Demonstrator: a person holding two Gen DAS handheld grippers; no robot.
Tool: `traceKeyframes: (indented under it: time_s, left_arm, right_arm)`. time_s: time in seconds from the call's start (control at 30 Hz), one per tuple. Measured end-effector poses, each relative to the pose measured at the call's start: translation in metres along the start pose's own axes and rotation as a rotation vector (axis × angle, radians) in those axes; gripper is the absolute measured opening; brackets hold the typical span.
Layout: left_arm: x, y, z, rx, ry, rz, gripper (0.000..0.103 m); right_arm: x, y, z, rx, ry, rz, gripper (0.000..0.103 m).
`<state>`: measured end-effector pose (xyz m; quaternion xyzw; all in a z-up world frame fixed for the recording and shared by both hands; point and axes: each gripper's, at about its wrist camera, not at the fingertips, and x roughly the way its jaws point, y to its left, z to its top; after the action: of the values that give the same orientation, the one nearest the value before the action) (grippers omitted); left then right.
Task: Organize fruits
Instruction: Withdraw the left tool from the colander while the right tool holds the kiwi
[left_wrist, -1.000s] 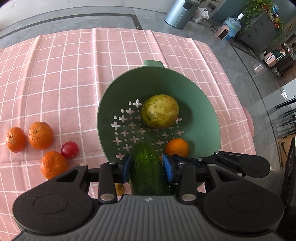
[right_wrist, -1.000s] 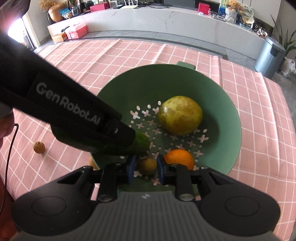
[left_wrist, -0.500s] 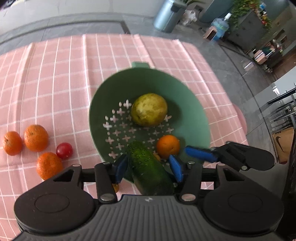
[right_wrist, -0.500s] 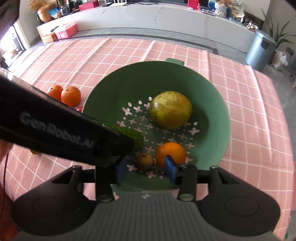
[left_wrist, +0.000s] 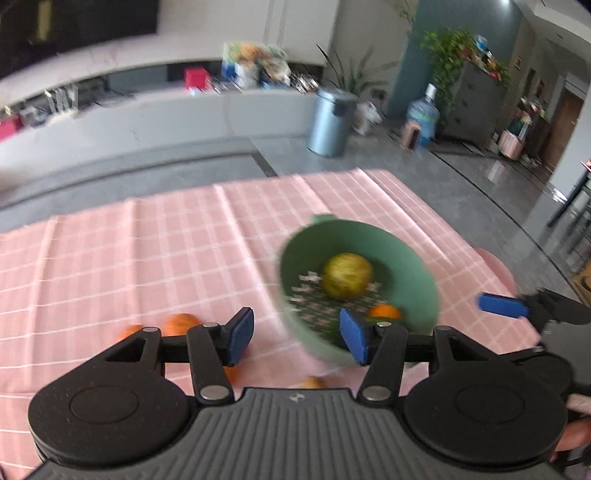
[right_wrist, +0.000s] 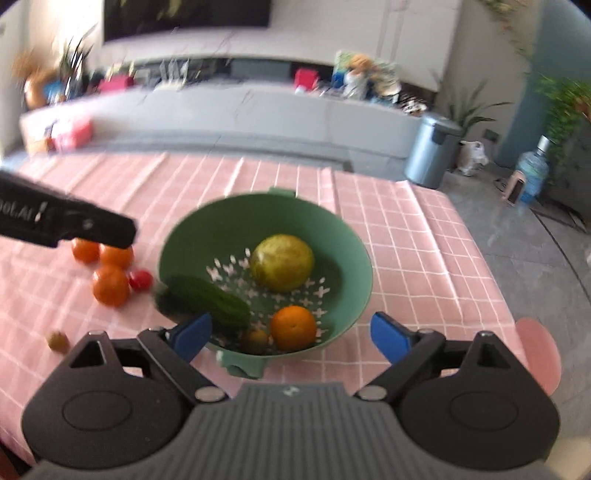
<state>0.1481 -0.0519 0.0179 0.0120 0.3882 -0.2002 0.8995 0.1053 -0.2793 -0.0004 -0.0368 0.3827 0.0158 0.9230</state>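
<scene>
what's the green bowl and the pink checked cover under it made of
Bowl: probably moulded plastic with a matte finish; uniform green, cross-shaped drain holes and small tab handles formed into it. Cover: seemingly woven cloth; creases and soft folds run across the pink check.

cloth pink, white grid | colander green | cucumber dark green | tomato red

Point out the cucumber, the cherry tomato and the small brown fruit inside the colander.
cucumber (right_wrist: 205, 301): right wrist view, middle of its body.
cherry tomato (right_wrist: 141, 279): right wrist view, centre of its skin.
small brown fruit (right_wrist: 256, 340): right wrist view, its top.
</scene>
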Motion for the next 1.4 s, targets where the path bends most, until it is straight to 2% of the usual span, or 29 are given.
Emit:
traceKeyframes:
  time_s: [0.1,0.2,0.3,0.47,0.67,0.77,0.8,0.9,1.07,1.27,1.4]
  left_arm:
    - [-0.016,0.023,-0.015,0.017,-0.05,0.062,0.064]
    - [-0.031,0.048,-0.033,0.046,-0.098,0.171,0.064]
    - [-0.043,0.079,-0.047,0.043,-0.121,0.252,0.064]
    - [-0.053,0.135,-0.074,0.054,-0.121,0.357,0.067]
    - [-0.066,0.201,-0.107,-0.035,-0.15,0.404,0.071]
    - [-0.077,0.246,-0.116,-0.209,-0.15,0.388,0.071]
    - [-0.079,0.257,-0.119,-0.229,-0.157,0.395,0.071]
    - [-0.076,0.277,-0.129,-0.211,-0.105,0.467,0.071]
    - [-0.07,0.287,-0.141,-0.217,-0.092,0.441,0.071]
    - [-0.059,0.294,-0.157,-0.215,-0.045,0.449,0.071]
    - [-0.066,0.286,-0.147,-0.189,-0.088,0.437,0.071]
  right_arm:
    - [-0.01,0.006,-0.01,0.067,-0.035,0.029,0.089]
    - [-0.018,0.013,-0.017,0.106,-0.086,0.008,0.09]
    - [-0.024,0.022,-0.022,0.13,-0.133,-0.005,0.09]
    - [-0.028,0.04,-0.027,0.145,-0.146,0.055,0.09]
    - [-0.023,0.073,-0.032,0.104,-0.116,0.113,0.09]
    - [-0.023,0.086,-0.033,0.08,-0.115,0.134,0.09]
    - [-0.024,0.088,-0.034,0.073,-0.117,0.137,0.09]
    - [-0.024,0.093,-0.034,0.063,-0.117,0.136,0.09]
    - [-0.019,0.102,-0.032,0.06,-0.111,0.135,0.09]
    - [-0.01,0.114,-0.029,0.038,-0.1,0.142,0.09]
    - [0.002,0.119,-0.031,0.03,-0.071,0.157,0.09]
